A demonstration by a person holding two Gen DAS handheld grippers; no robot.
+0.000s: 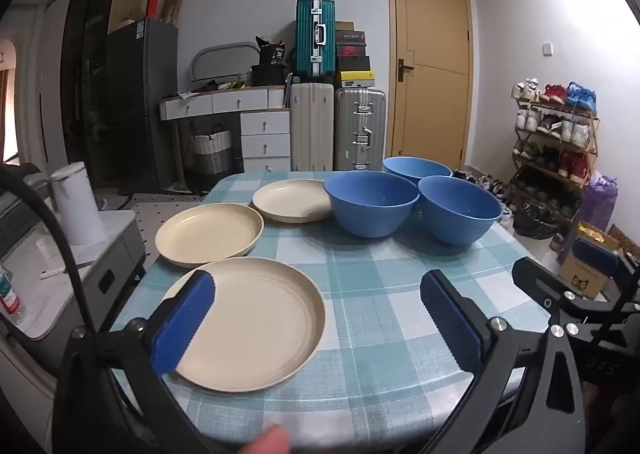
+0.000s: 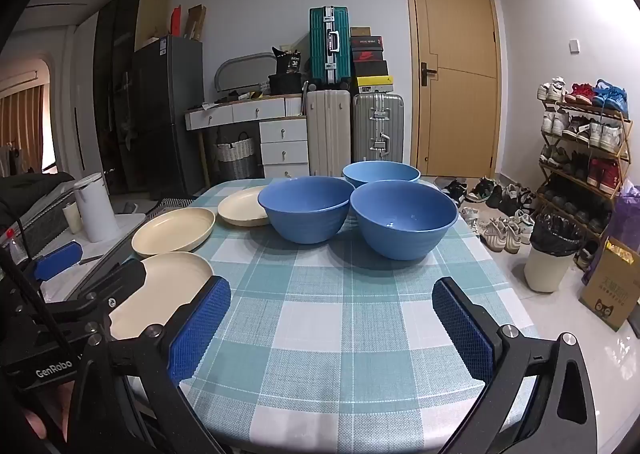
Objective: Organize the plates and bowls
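Nothing looks sorted yet: three cream plates lie singly along the table's left side, three blue bowls cluster unstacked at the far end, while the left gripper and right gripper gape wide, empty

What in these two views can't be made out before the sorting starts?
- Near plate: left wrist view, its left edge is behind the left tool's pad; right wrist view, the left tool covers its near-left part.
- Far bowl: both views, lower part behind the two nearer bowls.
- Far plate: right wrist view, right edge behind the left bowl.
- Table's near edge: cut off below.
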